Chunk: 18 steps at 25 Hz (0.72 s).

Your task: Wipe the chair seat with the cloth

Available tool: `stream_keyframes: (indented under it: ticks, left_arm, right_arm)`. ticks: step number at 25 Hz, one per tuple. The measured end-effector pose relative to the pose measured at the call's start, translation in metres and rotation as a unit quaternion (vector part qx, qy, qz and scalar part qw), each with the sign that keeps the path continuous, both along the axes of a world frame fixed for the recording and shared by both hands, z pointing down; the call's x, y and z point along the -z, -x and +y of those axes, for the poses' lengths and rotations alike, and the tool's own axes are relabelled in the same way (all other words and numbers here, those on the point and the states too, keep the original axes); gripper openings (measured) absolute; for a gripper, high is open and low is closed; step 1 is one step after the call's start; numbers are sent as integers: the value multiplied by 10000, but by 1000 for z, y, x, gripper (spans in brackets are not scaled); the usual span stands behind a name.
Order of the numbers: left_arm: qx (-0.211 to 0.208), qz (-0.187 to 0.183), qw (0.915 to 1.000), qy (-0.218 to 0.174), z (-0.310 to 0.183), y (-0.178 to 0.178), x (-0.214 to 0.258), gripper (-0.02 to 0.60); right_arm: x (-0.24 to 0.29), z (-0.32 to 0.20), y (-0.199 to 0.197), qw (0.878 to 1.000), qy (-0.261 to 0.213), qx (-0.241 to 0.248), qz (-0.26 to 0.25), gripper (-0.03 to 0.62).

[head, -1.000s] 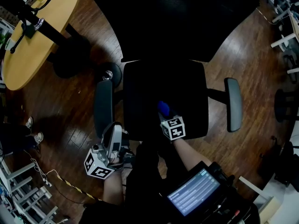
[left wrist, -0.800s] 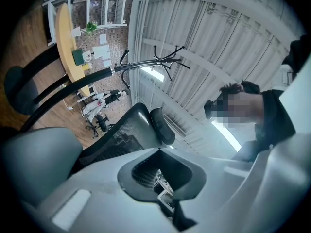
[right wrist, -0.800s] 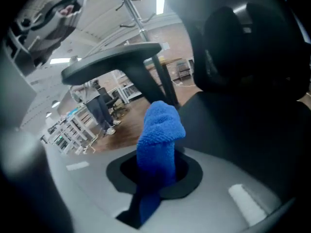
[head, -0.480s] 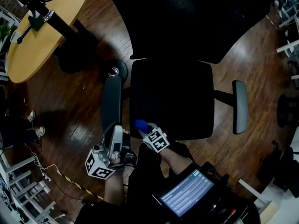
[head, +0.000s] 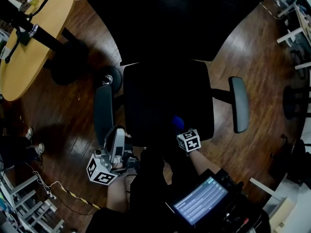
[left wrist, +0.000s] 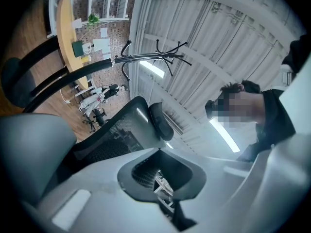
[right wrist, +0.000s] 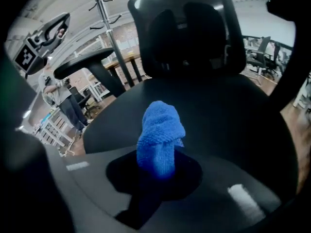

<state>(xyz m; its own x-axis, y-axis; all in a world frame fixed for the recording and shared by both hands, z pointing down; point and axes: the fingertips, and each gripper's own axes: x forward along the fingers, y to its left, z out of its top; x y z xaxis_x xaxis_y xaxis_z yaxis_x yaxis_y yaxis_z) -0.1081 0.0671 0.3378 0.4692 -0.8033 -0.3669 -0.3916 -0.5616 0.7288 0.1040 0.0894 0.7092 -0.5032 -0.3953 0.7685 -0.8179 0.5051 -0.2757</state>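
Note:
The black chair seat (head: 160,96) fills the middle of the head view. My right gripper (head: 182,130) is over the seat's front right part, shut on a bunched blue cloth (head: 178,123) that sticks out past the jaws. In the right gripper view the cloth (right wrist: 160,135) points across the seat (right wrist: 228,110) toward the backrest (right wrist: 194,28); whether it touches the seat I cannot tell. My left gripper (head: 117,147) hangs off the seat's front left corner beside the left armrest (head: 103,113), shut and holding nothing. In the left gripper view it (left wrist: 160,178) tilts up toward the ceiling.
A right armrest (head: 239,104) sticks out from the seat. A round wooden table (head: 29,52) stands at the far left on the wood floor. A lit screen (head: 201,200) sits at the person's waist. A coat stand (right wrist: 104,13) rises behind the chair.
My right gripper swept the cloth to the seat's front left corner, then back right to the front right part. The left gripper has stayed by the armrest.

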Motion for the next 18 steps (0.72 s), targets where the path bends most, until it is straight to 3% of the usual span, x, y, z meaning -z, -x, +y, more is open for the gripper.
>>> stream_keyframes:
  ticks: [5, 8, 18]
  left_arm:
    - [-168, 15, 9998, -41, -7, -14, 3, -8]
    - [-212, 12, 9998, -28, -9, -17, 1, -8]
    - [-172, 40, 9998, 4, -12, -16, -2, -8]
  right_arm:
    - [15, -14, -119, 9954, -122, -796, 525, 52]
    - [25, -24, -164, 9920, -237, -1033, 690, 52]
    - [32, -33, -175, 9867, -294, -1286, 952, 52]
